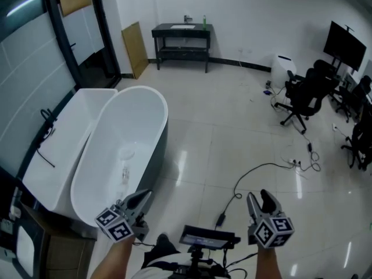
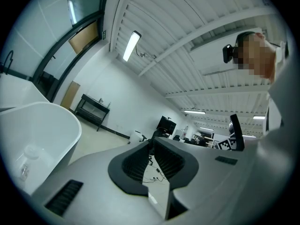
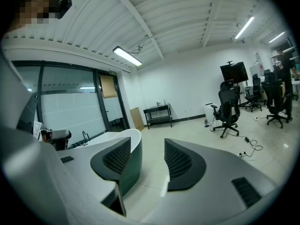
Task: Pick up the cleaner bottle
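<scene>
A small clear bottle point(image 1: 125, 174) lies on the floor of the white oval bathtub point(image 1: 152, 100), ahead and to the left of my left gripper point(image 1: 139, 199). The left gripper view shows the same bottle point(image 2: 23, 168) low inside the tub point(image 2: 47, 116). A green bottle point(image 1: 204, 21) stands on the black sink table point(image 1: 181, 35) at the far wall. My left gripper point(image 2: 152, 143) has its fingertips together with nothing between them. My right gripper point(image 1: 261, 201) hangs over bare floor, open and empty, and in its own view point(image 3: 147, 146) points past the tub's end point(image 3: 125, 136).
A second, rectangular white tub point(image 1: 81, 106) sits left of the oval one, against a glass wall. A black cable point(image 1: 256, 168) runs across the tiles ahead of my right hand. Office chairs point(image 1: 303, 95) and a monitor point(image 1: 345, 42) stand at the right. A wooden board point(image 1: 135, 48) leans by the door.
</scene>
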### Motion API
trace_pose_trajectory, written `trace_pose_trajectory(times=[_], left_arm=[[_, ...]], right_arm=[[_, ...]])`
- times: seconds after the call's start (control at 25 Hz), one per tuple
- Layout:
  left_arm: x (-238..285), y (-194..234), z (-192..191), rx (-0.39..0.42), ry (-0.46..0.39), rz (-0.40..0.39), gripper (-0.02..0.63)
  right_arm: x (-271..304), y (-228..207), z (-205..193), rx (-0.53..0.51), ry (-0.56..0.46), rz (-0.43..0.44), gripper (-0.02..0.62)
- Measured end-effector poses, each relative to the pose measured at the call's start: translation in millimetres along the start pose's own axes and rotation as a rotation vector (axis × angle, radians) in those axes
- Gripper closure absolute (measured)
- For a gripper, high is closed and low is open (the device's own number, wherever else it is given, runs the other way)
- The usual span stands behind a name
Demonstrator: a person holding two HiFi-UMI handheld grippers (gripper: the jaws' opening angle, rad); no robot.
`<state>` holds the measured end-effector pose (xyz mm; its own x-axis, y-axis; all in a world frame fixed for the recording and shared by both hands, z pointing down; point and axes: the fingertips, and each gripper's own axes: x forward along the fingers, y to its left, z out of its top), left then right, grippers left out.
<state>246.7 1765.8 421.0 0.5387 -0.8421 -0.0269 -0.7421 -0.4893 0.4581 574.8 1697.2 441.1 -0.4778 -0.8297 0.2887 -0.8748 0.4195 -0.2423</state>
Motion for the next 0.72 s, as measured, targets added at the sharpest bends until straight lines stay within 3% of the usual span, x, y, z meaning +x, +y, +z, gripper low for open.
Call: trace_pose_trajectory(times=[0.36,0.72], left_arm=[[12,29,13,0.003,0.007,-0.003,0.575],[55,101,46,0.014,0.037,-0.046,0.575]], right_arm=[[36,19,2,-0.001,0.016,0.035,0.359],[110,36,39,-0.016,-0.008,-0.005,0.359]])
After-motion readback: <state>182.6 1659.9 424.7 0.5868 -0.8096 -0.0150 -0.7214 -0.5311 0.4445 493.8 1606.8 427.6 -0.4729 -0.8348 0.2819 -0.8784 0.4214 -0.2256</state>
